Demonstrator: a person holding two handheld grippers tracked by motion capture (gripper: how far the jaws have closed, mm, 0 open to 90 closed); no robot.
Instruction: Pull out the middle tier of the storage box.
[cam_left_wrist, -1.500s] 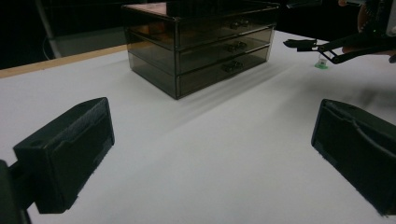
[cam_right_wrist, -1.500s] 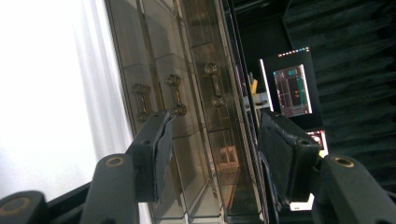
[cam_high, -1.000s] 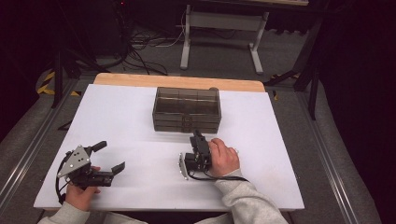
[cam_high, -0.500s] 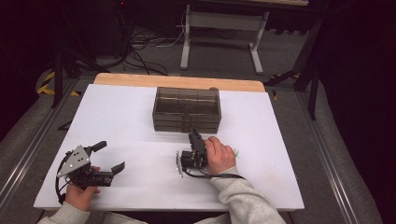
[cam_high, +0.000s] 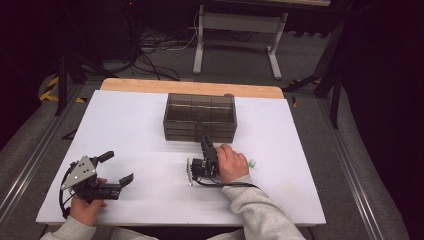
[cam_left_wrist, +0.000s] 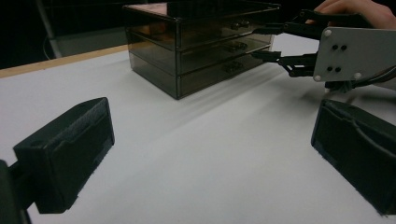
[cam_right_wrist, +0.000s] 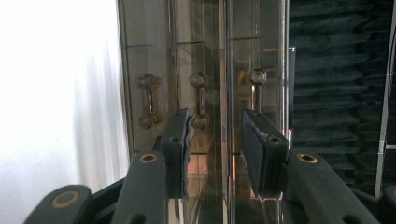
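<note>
A smoky see-through drawer box (cam_high: 200, 116) with three stacked drawers stands at the back middle of the white table (cam_high: 140, 125). My right gripper (cam_high: 204, 144) points at its front, turned on its side. In the right gripper view (cam_right_wrist: 217, 149) its jaws have just been closing and stand a short way apart. The pads press on nothing, and the middle drawer's handle (cam_right_wrist: 199, 100) lies just beyond the tips. The left gripper view shows this gripper (cam_left_wrist: 273, 44) level with the middle drawer (cam_left_wrist: 219, 49). My left gripper (cam_high: 116, 167) rests wide open at the front left, holding nothing (cam_left_wrist: 215, 158).
A small green and white object (cam_high: 252, 162) lies on the table just right of the right hand. A wooden strip (cam_high: 190, 87) edges the table's far side. Beyond it are a metal stand (cam_high: 235, 30) and cables on the floor.
The right hand has shifted slightly left in front of the drawer box. The left hand and its gripper have stayed put.
</note>
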